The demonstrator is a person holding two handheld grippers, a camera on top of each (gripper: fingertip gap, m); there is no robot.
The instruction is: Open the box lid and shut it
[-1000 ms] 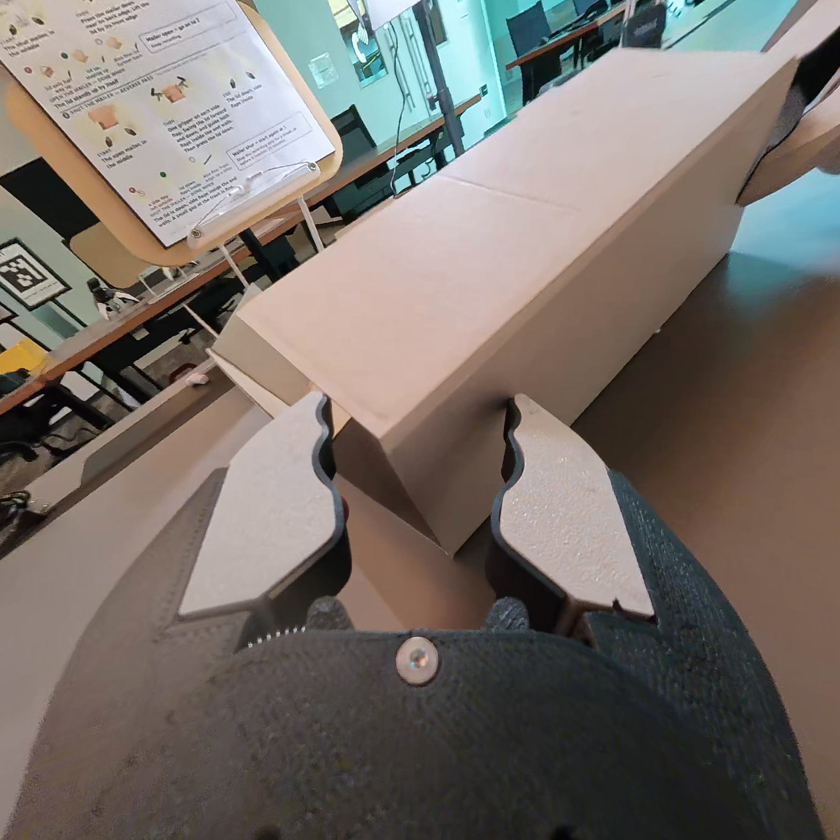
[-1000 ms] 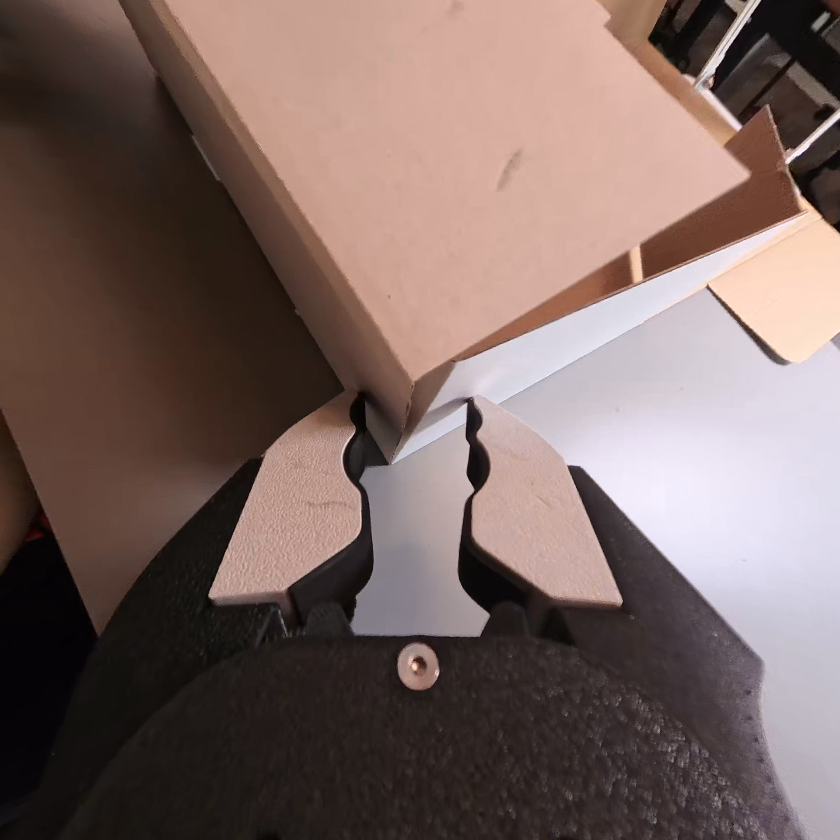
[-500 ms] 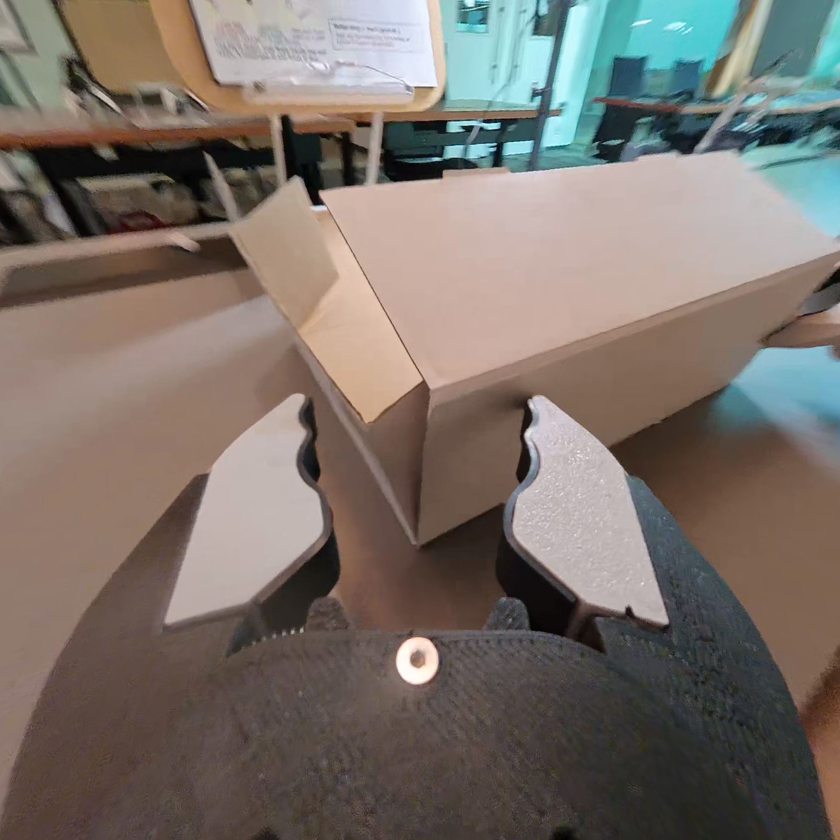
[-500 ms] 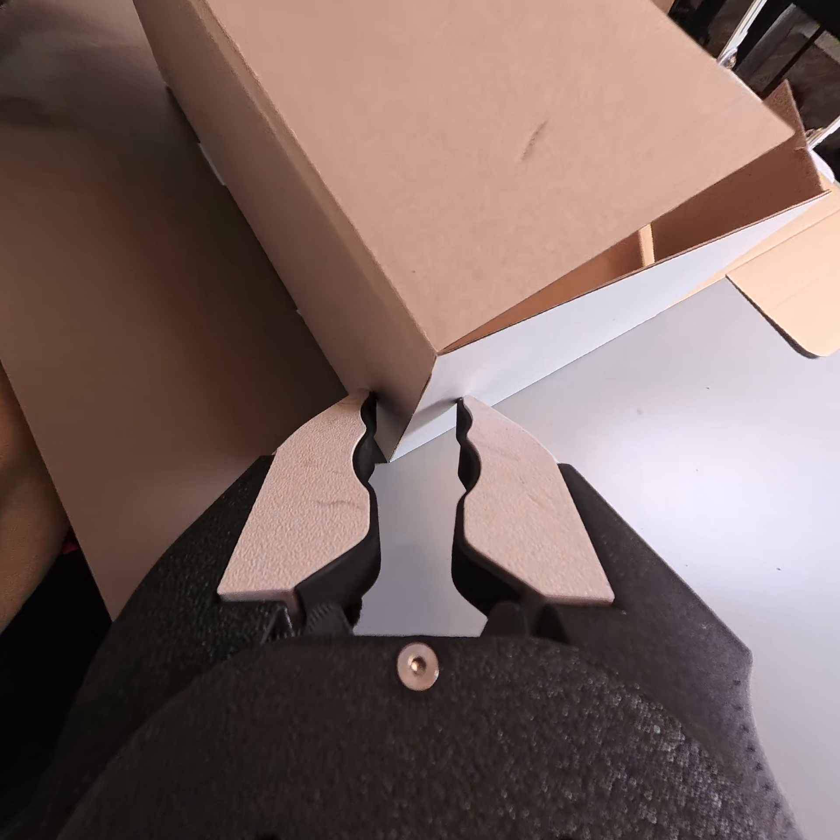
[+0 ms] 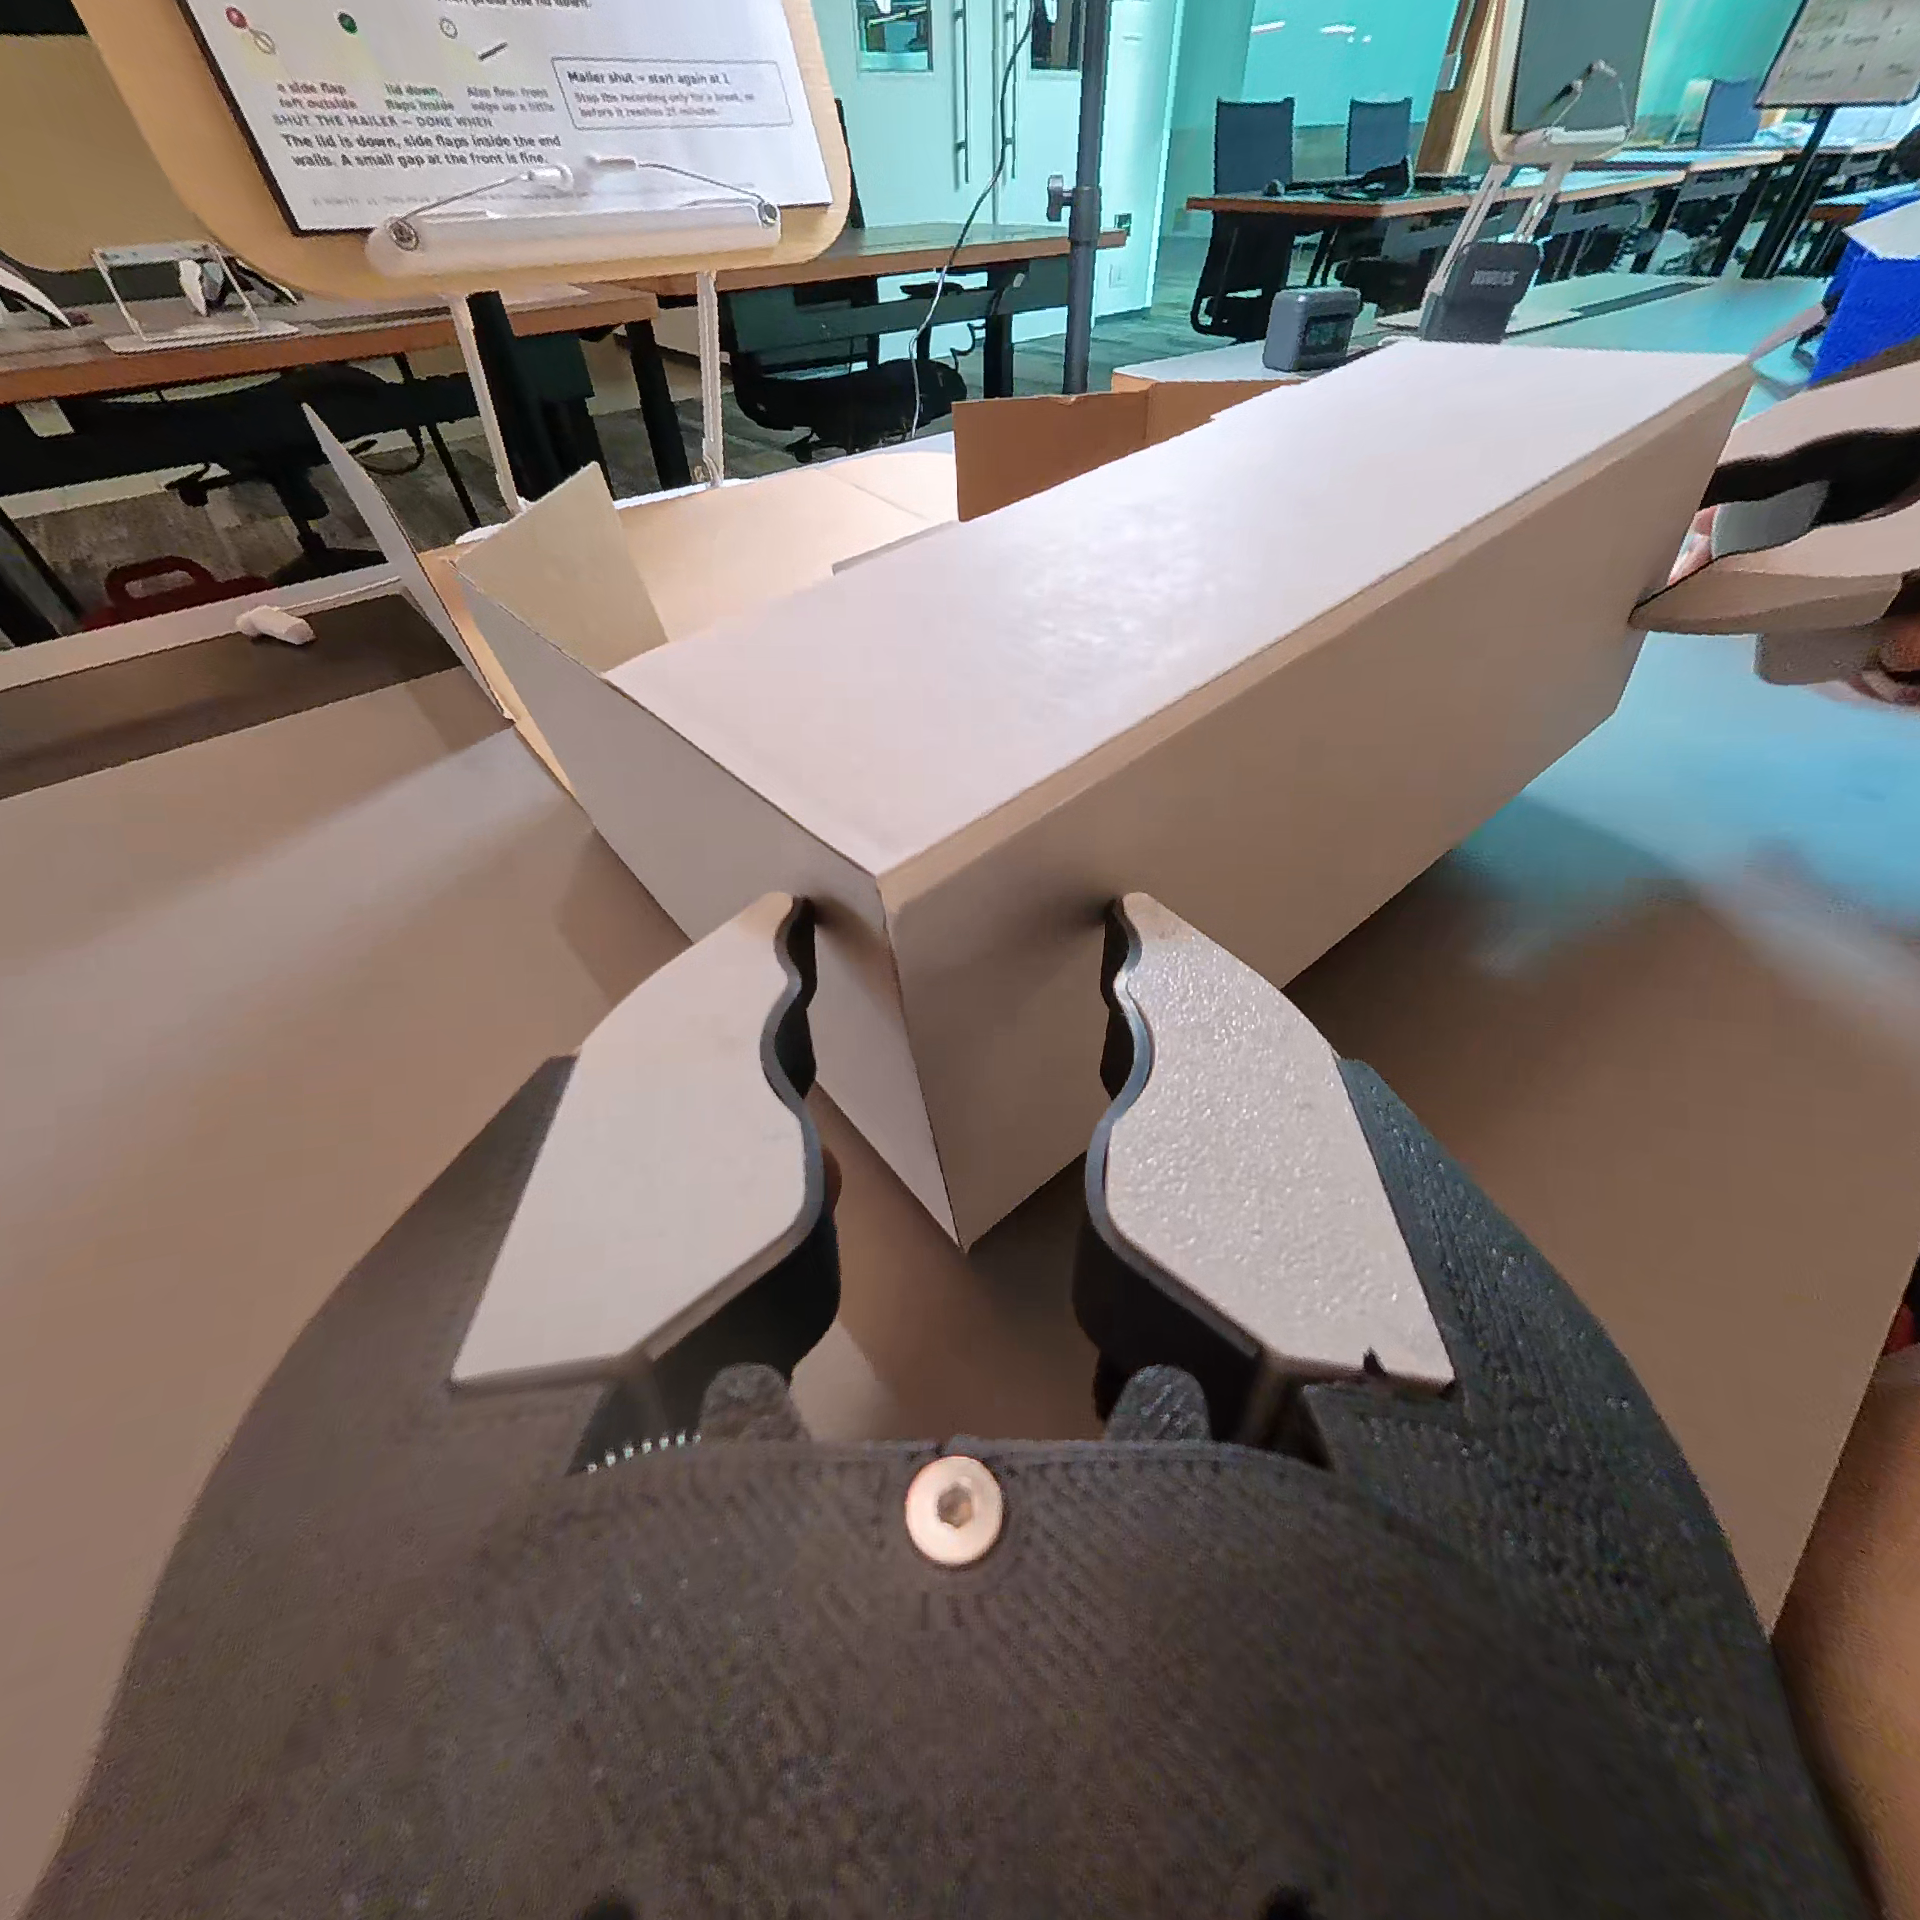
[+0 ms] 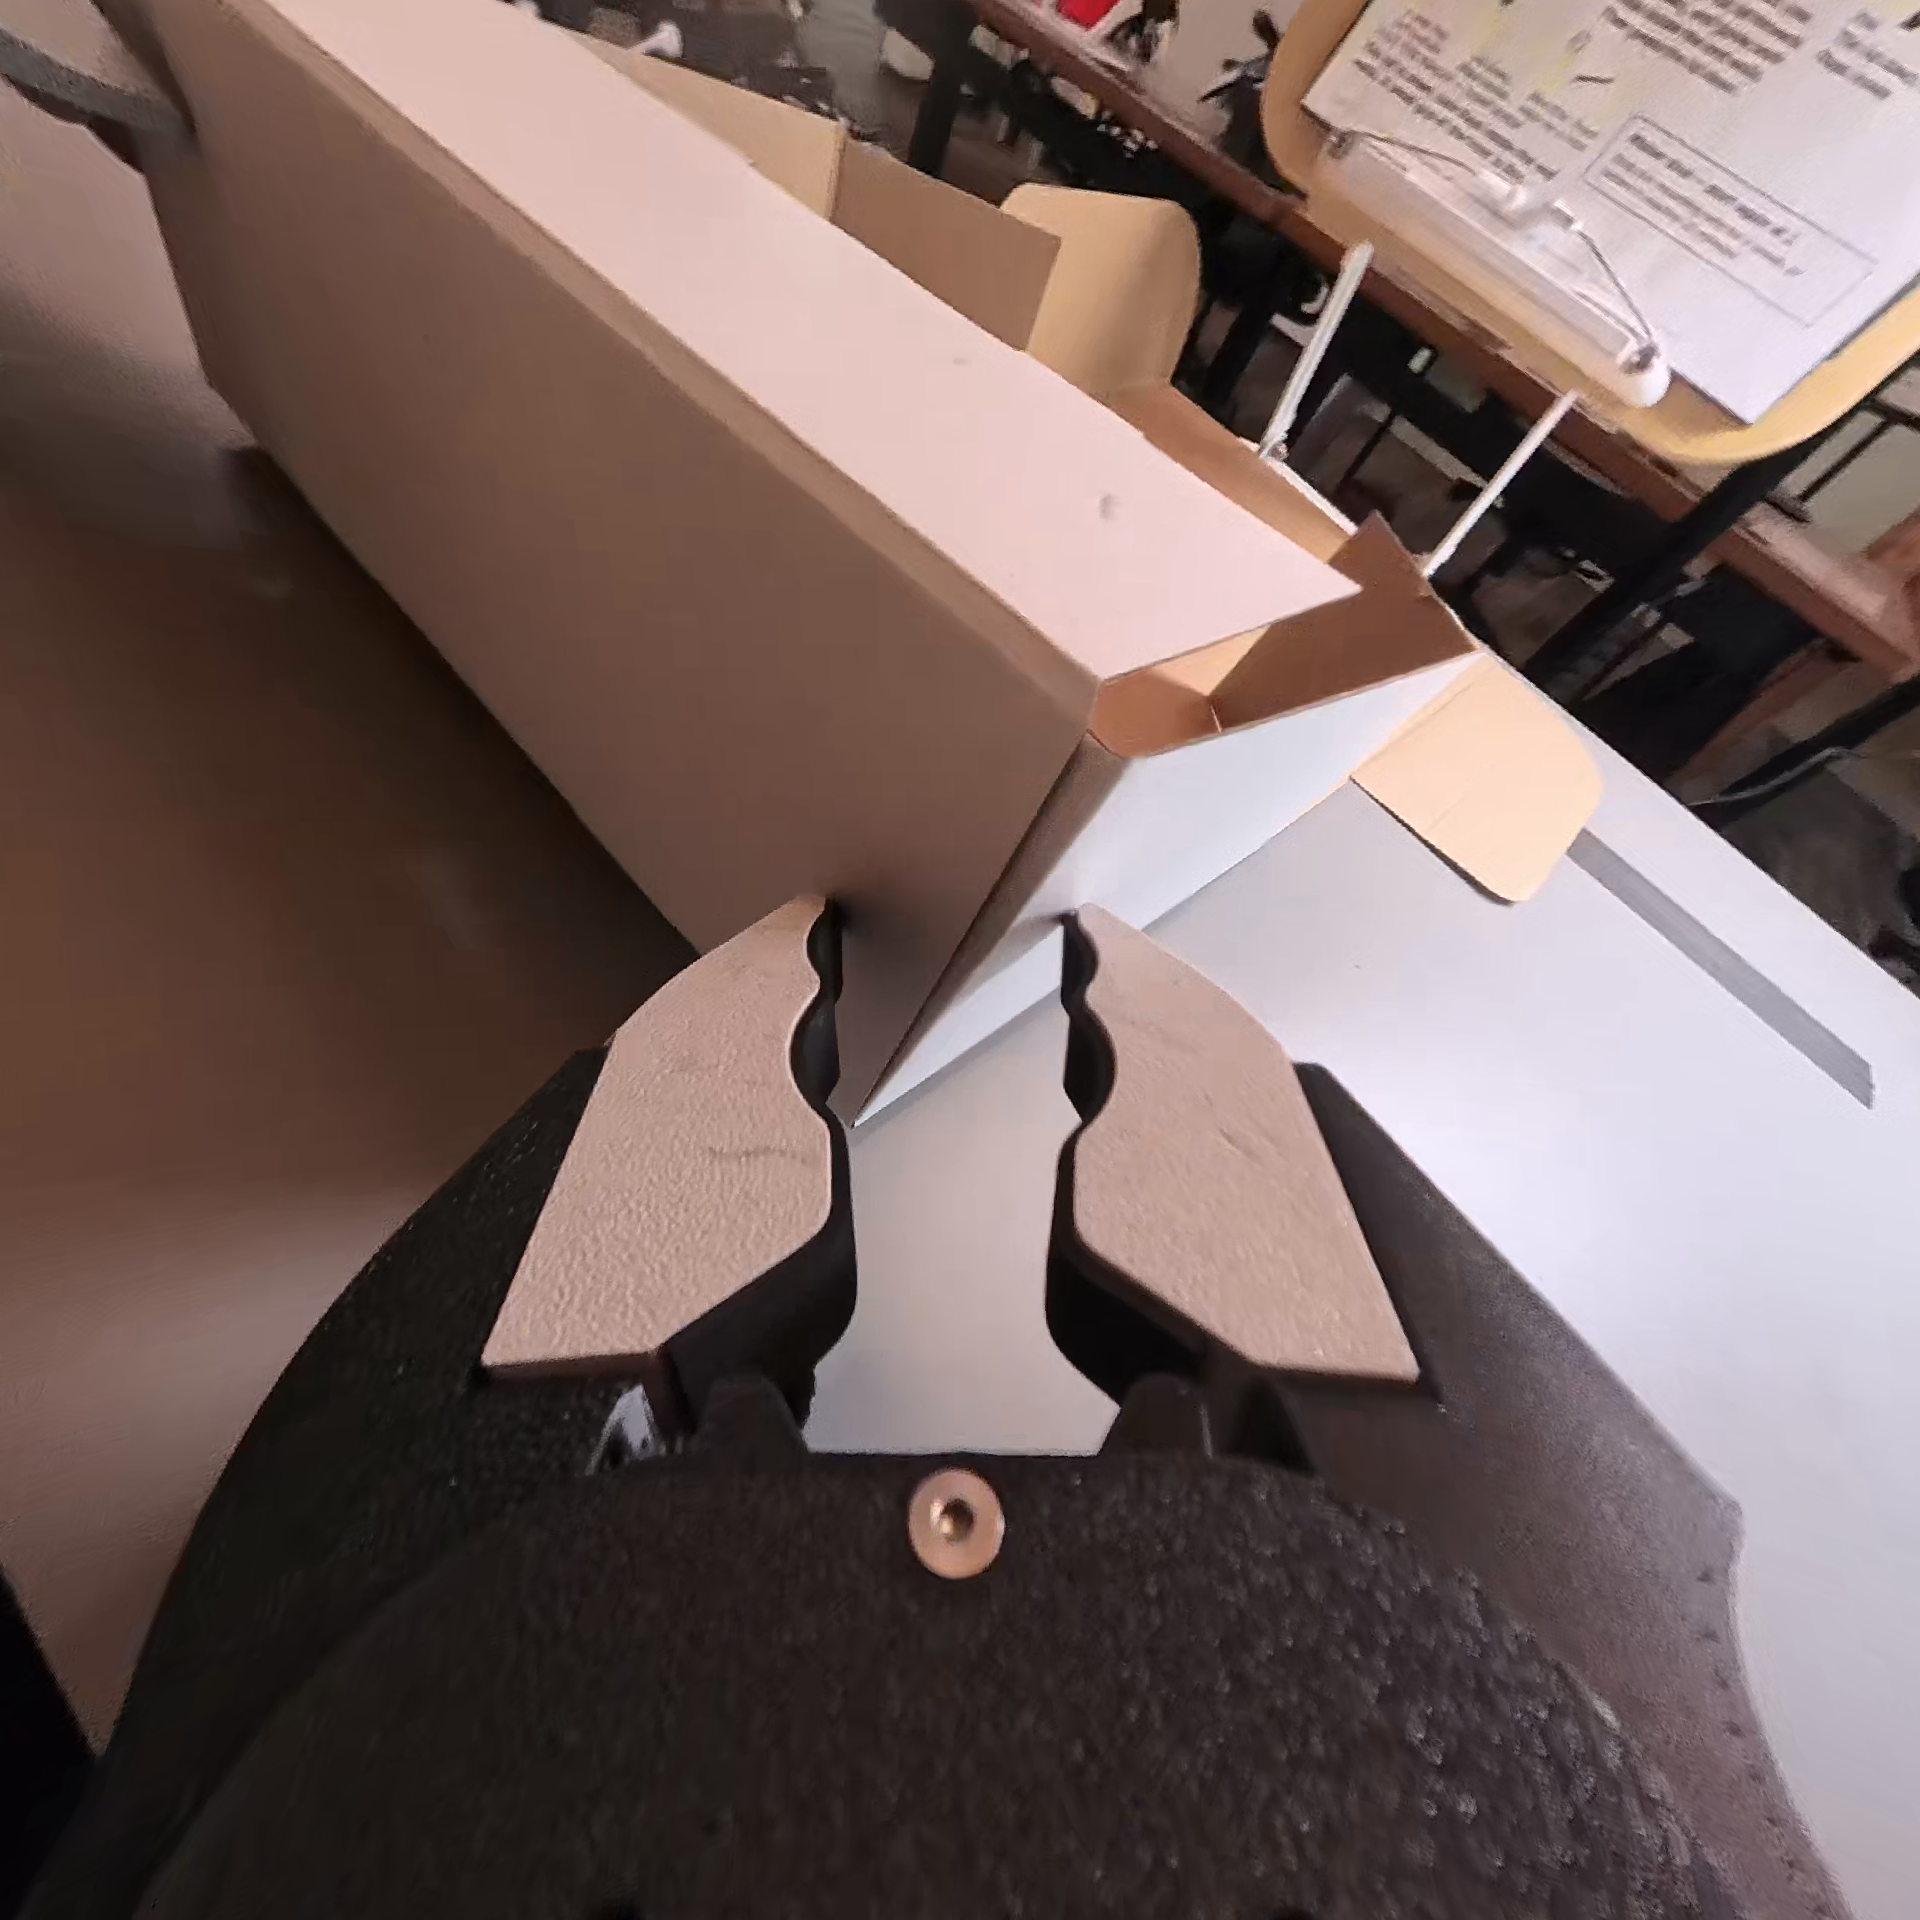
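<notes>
A long cardboard mailer box (image 5: 1143, 644) lies on the table. Its lid is partly lifted, and the brown inside and a raised side flap (image 5: 561, 571) show behind the front part. My left gripper (image 5: 956, 914) is open, with its jaws astride the box's near left corner. My right gripper (image 6: 945, 920) is open and astride the opposite front corner of the box (image 6: 623, 468). It also shows at the far end in the left wrist view (image 5: 1818, 540). A brown side flap (image 6: 1475, 800) lies out flat on the table.
The table top (image 5: 312, 935) is brown-lit on one side and grey (image 6: 1558, 1091) on the other. A document stand with a printed sheet (image 5: 520, 125) rises behind the box and also shows in the right wrist view (image 6: 1610, 156). Desks and chairs fill the room beyond.
The lid's front has come up, so the box's inside and side flaps now show. Both grippers have dropped lower and stay astride the front corners, and the left jaws have narrowed a little.
</notes>
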